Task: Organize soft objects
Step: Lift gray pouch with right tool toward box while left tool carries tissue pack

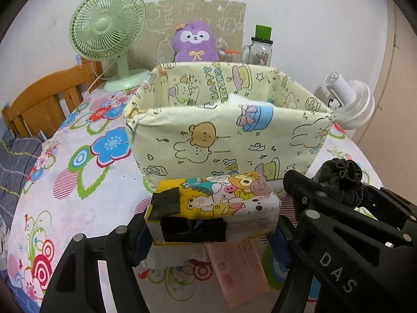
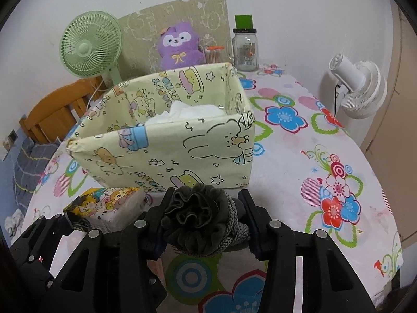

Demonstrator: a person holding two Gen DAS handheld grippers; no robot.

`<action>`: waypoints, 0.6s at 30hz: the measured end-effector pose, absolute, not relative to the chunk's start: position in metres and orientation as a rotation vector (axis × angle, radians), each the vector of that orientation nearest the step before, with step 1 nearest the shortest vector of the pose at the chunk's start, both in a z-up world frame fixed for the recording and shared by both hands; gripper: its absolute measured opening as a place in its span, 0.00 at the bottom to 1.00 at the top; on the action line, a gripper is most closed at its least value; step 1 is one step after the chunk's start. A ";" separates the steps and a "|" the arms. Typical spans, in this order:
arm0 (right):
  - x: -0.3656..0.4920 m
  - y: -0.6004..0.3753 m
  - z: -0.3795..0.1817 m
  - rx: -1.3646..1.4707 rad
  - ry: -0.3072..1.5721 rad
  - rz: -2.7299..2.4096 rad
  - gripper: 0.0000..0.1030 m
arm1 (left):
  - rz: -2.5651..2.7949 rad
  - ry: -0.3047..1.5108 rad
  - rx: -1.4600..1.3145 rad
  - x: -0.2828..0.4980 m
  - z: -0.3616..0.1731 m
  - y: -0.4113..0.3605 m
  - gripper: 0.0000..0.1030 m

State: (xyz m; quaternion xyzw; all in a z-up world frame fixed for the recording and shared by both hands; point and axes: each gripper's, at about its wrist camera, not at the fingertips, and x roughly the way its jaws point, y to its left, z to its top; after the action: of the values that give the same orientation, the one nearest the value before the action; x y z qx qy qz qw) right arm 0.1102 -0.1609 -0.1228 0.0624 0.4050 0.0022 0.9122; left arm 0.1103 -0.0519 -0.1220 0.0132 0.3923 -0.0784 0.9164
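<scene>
My left gripper (image 1: 211,224) is shut on a cartoon-printed tissue pack (image 1: 216,200) and holds it above the table, just in front of the pale yellow cartoon box (image 1: 221,140). My right gripper (image 2: 206,219) is shut on a dark grey bath pouf (image 2: 195,216) with a grey rope loop, also in front of the box (image 2: 166,151). The pouf shows in the left wrist view (image 1: 341,180) at the right, and the tissue pack in the right wrist view (image 2: 109,206) at the left. White soft material (image 2: 187,112) lies inside the box.
A flowered cloth covers the table (image 2: 312,156). Behind the box stand a green fan (image 1: 106,31), a purple plush (image 1: 195,41) and a glass jar (image 1: 260,49). A white fan (image 2: 357,88) stands at the right. A pink packet (image 1: 239,271) lies under the left gripper. A wooden chair (image 1: 47,99) is at the left.
</scene>
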 end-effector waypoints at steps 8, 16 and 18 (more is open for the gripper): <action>0.097 -0.158 -0.105 0.116 0.786 0.013 0.50 | -0.161 0.756 0.027 0.097 -0.105 -0.051 0.73; 0.087 -0.156 -0.087 0.104 0.738 0.019 0.50 | -0.157 0.705 0.030 0.087 -0.088 -0.050 0.73; 0.085 -0.155 -0.082 0.102 0.727 0.020 0.50 | -0.154 0.693 0.031 0.086 -0.084 -0.050 0.73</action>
State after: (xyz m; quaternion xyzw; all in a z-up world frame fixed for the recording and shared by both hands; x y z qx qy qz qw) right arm 0.0852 -0.1553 -0.0822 0.0498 0.3552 0.0100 0.9334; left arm 0.0856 -0.0496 -0.0836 0.0151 0.3395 -0.0756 0.9375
